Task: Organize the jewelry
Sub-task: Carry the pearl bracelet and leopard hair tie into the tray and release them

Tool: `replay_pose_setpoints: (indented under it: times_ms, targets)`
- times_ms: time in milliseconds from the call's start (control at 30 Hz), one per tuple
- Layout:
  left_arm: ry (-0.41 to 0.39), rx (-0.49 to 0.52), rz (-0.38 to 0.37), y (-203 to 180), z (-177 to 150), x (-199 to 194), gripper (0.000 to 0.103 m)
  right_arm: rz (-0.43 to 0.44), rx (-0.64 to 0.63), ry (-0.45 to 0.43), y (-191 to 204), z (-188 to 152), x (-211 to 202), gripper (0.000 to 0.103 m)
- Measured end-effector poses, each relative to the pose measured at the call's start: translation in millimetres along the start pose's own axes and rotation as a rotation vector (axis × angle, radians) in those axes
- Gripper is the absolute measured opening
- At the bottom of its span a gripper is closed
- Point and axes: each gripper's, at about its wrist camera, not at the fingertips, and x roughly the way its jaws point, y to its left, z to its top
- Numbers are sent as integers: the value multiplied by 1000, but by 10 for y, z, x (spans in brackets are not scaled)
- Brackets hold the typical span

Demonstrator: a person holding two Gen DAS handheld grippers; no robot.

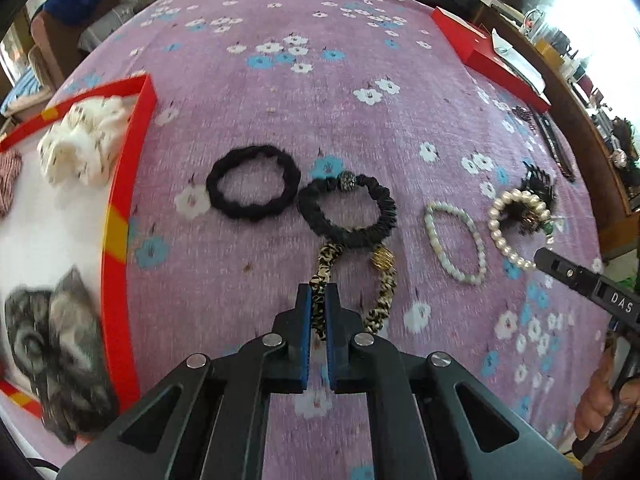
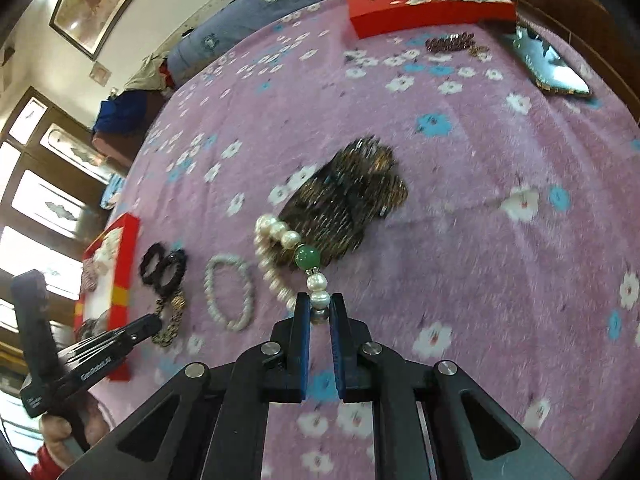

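Observation:
My left gripper [image 1: 318, 294] is shut on a leopard-print hair tie [image 1: 385, 292] with a gold bead, on the pink floral cloth. Beyond it lie a black scrunchie [image 1: 347, 210] and a black hair band [image 1: 253, 188]. To the right lie a pale bead bracelet [image 1: 454, 236] and a pearl bracelet [image 1: 510, 224]. My right gripper [image 2: 319, 305] is shut on the pearl bracelet [image 2: 280, 240] near its green bead [image 2: 307, 258], beside a dark hair claw [image 2: 348, 196]. The red-rimmed tray [image 1: 120, 216] at left holds a white scrunchie [image 1: 82, 146] and a grey bow [image 1: 60, 352].
A red box [image 2: 428, 10] sits at the cloth's far edge, with a dark beaded piece [image 2: 450, 43] and a framed mirror [image 2: 554, 66] near it. The wooden table edge [image 1: 592, 128] curves along the right. Folded clothes are piled beyond the far edge.

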Motion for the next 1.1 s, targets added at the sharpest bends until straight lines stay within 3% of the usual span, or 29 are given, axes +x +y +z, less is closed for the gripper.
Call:
replay_pose_setpoints:
  times_ms: [267, 433, 667, 867, 1100]
  targets:
    - [4, 7, -30, 30, -305, -276, 5, -1, 34, 21, -27, -368, -286, 10]
    - [-46, 43, -37, -3, -357, -542, 5, 9, 70, -13, 18, -435, -463, 10]
    - [-118, 80, -43, 33, -385, -867, 6, 14, 24, -49, 345, -459, -629, 10]
    - [-162, 40, -49, 333, -398, -1094, 6, 20, -24, -61, 710, -447, -636, 10]
    - [-197, -51, -6, 955, -370, -1290, 6, 36, -99, -66, 1231, -419, -569, 11]
